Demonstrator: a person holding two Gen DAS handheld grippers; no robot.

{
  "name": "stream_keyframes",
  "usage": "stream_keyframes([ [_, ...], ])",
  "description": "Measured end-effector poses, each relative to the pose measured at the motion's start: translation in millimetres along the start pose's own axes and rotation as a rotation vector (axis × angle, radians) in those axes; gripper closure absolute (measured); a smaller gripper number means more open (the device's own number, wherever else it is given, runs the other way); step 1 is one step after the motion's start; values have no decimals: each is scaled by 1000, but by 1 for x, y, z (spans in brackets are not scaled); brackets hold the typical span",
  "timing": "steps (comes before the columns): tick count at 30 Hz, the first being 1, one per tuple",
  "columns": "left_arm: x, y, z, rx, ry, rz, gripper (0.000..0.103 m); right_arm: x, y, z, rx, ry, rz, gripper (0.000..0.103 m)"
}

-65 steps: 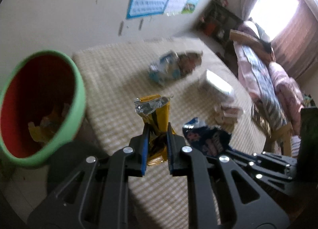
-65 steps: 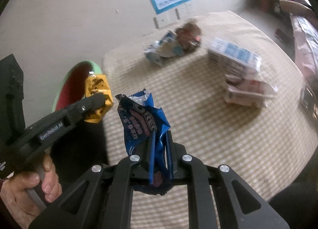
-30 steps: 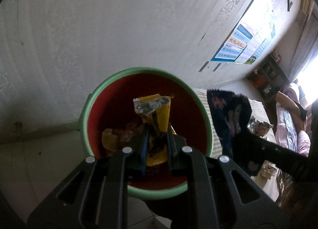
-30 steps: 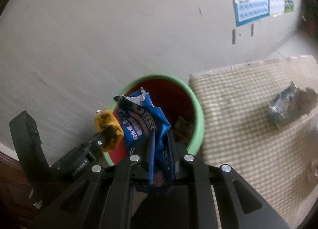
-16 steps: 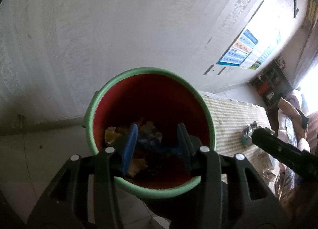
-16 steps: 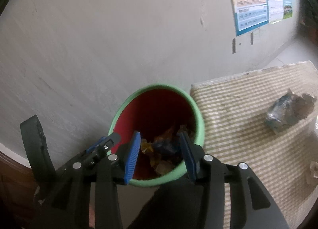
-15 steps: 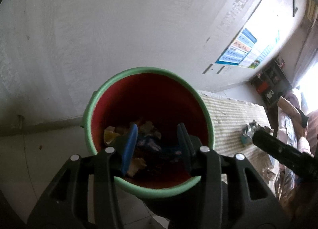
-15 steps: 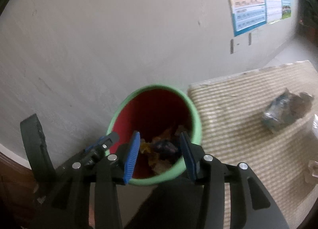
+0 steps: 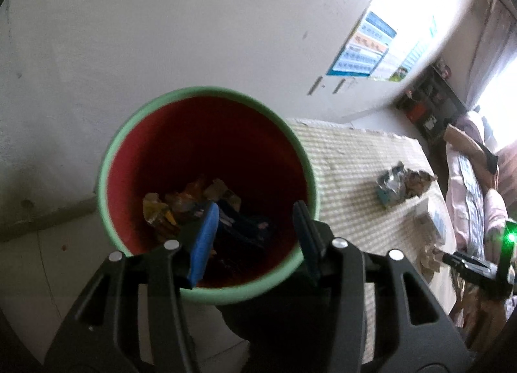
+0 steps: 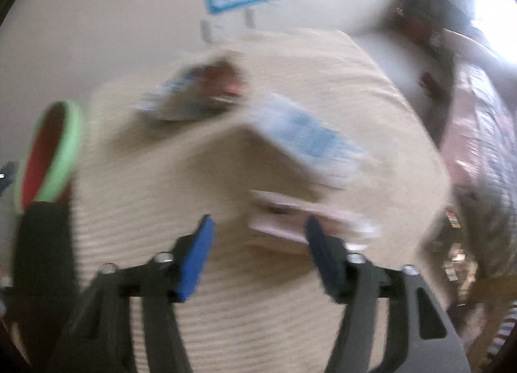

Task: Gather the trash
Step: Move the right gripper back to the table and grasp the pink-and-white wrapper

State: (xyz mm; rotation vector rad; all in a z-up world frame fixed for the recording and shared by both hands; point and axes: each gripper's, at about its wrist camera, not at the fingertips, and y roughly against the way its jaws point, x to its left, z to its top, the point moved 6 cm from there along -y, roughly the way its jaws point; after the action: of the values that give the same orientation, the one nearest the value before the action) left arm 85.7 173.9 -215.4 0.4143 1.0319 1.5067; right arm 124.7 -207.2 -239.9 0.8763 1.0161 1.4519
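Observation:
A green-rimmed, red-lined bin [image 9: 206, 91] stands on the floor by the wall, with yellow and blue wrappers [image 9: 200, 208] at its bottom. My left gripper [image 9: 255, 227] hovers over the bin's mouth, its jaws opening and empty. My right gripper [image 10: 258, 240] is over the checked table [image 10: 226, 308], its jaws opening with nothing between them. Just beyond its right finger lies a pale pink packet [image 10: 297, 224], blurred. Farther off lie a white and blue carton [image 10: 303, 140] and a crumpled blue and brown wrapper [image 10: 197, 95]. The bin [image 10: 48, 159] shows at the left edge.
In the left wrist view the crumpled wrapper [image 9: 400, 185] and the carton [image 9: 436, 221] lie on the table, right of the bin. A bed with pink bedding [image 9: 471, 185] runs along the right side. Posters [image 9: 365, 49] hang on the wall. The right wrist view is motion-blurred.
Both grippers let go of their wrappers, which now lie in the bin. The right gripper has swung away from the bin to above the table; the left has shifted only slightly.

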Motion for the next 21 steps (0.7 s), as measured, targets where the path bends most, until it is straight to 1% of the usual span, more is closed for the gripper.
stream_keyframes([
  [2,-12,0,-2,2,-32,-4,52,-22,-15,-3,61,10,-3,40],
  [3,-19,2,-2,0,-53,-5,52,-29,-20,-6,85,28,-5,40],
  [4,-25,3,-2,-1,-71,-6,52,-32,-24,-7,99,48,-9,38],
  [5,-30,4,-3,-2,-90,-6,52,-34,-28,-7,112,74,-4,32],
  [7,-37,5,-4,-2,-108,-1,52,-33,-34,-6,125,129,7,28],
  [9,-42,3,-6,8,-116,5,52,-32,-39,-6,142,167,35,27],
  [12,-52,0,-10,28,-132,8,52,-26,-48,-12,206,224,88,27],
  [13,-55,-1,-11,32,-140,9,52,-24,-50,-15,217,255,85,29],
  [15,-63,-4,-15,41,-161,12,52,-22,-51,-20,211,282,75,45],
  [16,-67,-5,-16,46,-169,11,52,-22,-49,-24,206,271,81,59],
  [17,-73,-8,-18,53,-179,9,52,-24,-47,-26,189,231,108,60],
  [19,-83,-14,-20,64,-193,0,52,-24,-41,-31,155,175,164,68],
  [20,-93,-19,-21,72,-209,-10,52,-22,-37,-35,124,156,178,90],
  [21,-101,-22,-22,76,-225,-17,52,-20,-32,-38,96,140,184,89],
])
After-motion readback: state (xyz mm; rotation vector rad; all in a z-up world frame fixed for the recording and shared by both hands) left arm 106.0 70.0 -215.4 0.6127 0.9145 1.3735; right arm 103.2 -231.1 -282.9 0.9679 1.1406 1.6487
